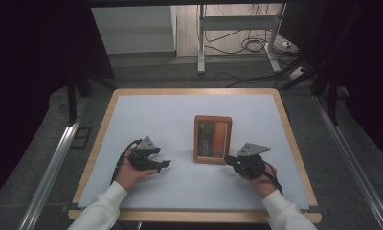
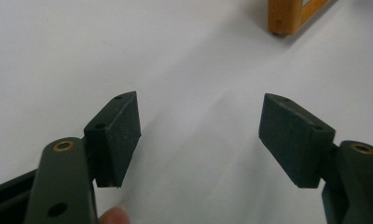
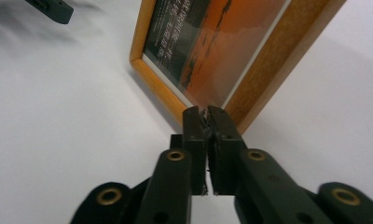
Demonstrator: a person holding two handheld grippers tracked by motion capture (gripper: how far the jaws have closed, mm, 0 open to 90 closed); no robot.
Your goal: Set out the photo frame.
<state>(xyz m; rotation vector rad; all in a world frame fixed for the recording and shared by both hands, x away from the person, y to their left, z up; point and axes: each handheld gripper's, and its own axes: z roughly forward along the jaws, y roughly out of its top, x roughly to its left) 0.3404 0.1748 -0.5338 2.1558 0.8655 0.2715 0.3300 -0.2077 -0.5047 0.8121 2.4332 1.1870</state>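
Two grippers [image 1: 164, 164] [image 1: 229, 159] apparently flank framed picture [image 1: 212, 139].

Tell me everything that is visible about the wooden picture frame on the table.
The picture frame is a small upright rectangle with a light, honey-coloured wooden border and rounded corners. It lies flat, face up, on the white table cover, near the middle, between the two grippers. Behind its glossy front is a dark and orange picture with pale lines of writing, too small to read. The right gripper has its nearly closed jaws at the frame's near right corner; the left gripper is open and apart from it.
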